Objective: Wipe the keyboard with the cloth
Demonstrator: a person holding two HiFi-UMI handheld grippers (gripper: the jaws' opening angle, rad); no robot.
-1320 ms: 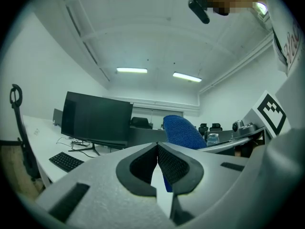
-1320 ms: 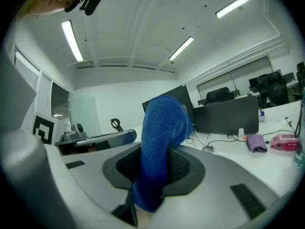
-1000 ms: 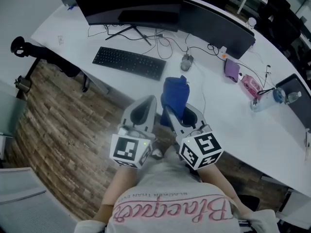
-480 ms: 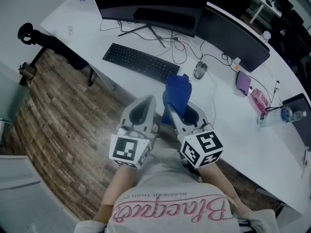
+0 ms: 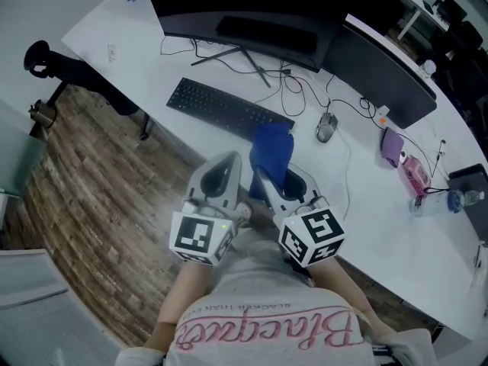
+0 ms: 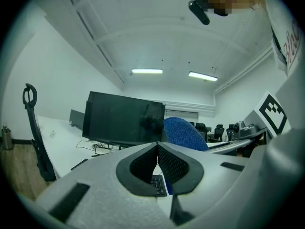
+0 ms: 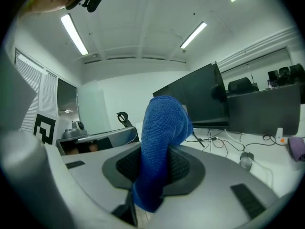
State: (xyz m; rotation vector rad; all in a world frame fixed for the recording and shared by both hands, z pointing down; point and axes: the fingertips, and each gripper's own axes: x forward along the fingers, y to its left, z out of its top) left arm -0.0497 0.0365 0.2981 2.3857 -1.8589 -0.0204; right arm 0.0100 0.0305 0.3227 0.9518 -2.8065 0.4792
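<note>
We hold the right tool (image 7: 151, 168) clamped on a blue terry cloth (image 7: 162, 132), which stands up out of its jaws and folds over at the top. Our left tool (image 6: 157, 149) is empty, its jaws pressed together, and sits just beside the right one. The long black keyboard (image 5: 229, 109) lies on the white curved bench (image 5: 130, 52), in front of the dark monitor (image 5: 244, 6) and ahead of both tools. In the head view the cloth's upper end overlaps the keyboard's near right corner; we cannot tell whether they touch. A grey mouse (image 5: 326, 126) lies right of the keyboard.
</note>
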